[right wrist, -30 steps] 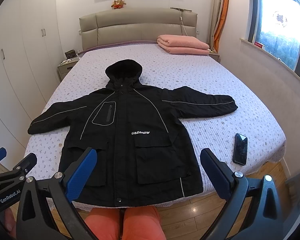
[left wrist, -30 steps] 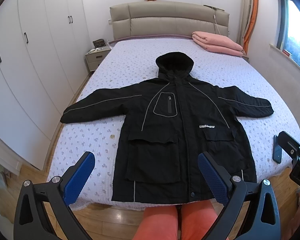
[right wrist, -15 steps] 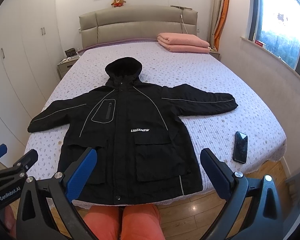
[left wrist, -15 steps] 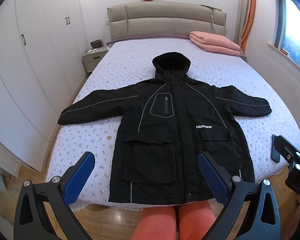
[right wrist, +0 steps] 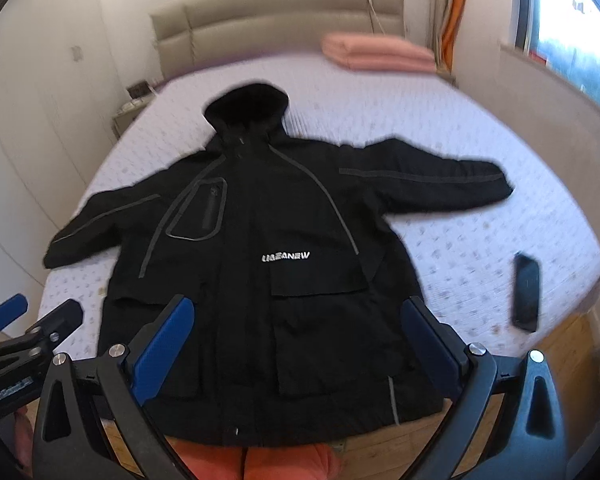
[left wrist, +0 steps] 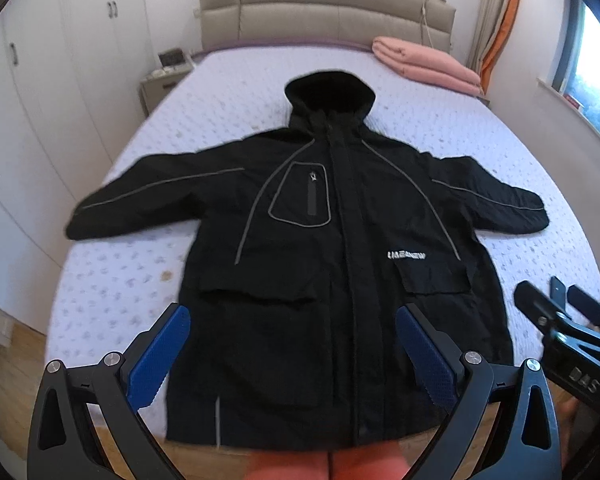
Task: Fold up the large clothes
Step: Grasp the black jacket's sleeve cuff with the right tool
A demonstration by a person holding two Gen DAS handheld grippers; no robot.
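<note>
The bed [left wrist: 500, 152] fills most of both views and works as the folding surface, so the black jacket [left wrist: 340, 264] is spread face up across the middle of the frame, hood toward the headboard at the top, sleeves out flat to each side, probably to make the first fold easy. A phone [right wrist: 526, 292] sits off at the right edge, clear of the fabric. Left gripper [left wrist: 292, 354] and right gripper [right wrist: 296, 344] both hover above the hem at the bottom, fingers wide apart, holding nothing.
</note>
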